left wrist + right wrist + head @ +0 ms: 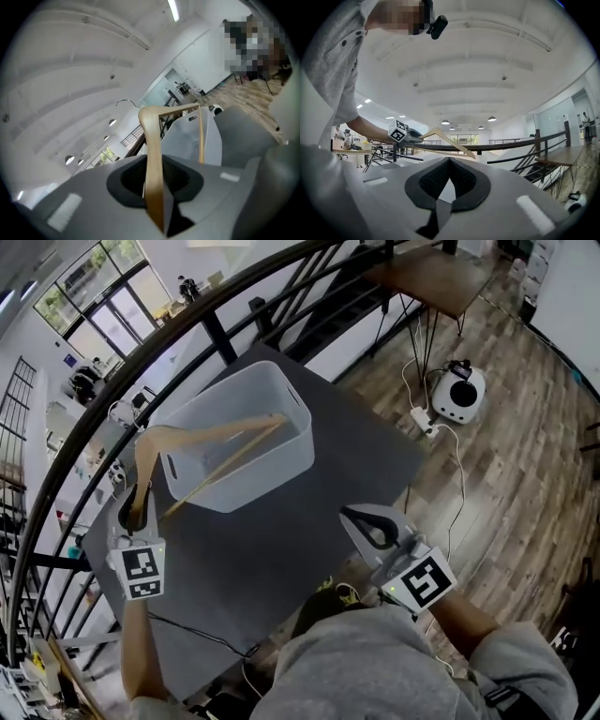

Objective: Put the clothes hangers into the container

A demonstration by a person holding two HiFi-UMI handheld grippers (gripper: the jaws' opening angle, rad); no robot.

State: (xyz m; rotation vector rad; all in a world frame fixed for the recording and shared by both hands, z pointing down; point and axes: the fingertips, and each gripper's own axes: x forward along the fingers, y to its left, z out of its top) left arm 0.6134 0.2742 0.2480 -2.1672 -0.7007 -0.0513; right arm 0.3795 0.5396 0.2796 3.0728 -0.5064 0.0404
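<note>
We grip the wooden hanger (220, 439) w/ L gripper (134, 507) at 9 o'clock, jaws narrow on its arm. Its far end is over the white container (281, 451) at 11. R gripper (373, 529) at 4, jaws together, nothing in them. Black railing (217, 334) just behind container; white round device (457, 395) on floor at 2.

Smooth, faintly glossy pale wood in the hanger (217, 433). Matt white plastic for the container (281, 390). Matt dark grey on the table top (281, 549).

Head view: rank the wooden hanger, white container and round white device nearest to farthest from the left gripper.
1. wooden hanger: clamped in the left gripper.
2. white container: just beyond, ahead and right.
3. round white device: far right, on the floor.
</note>
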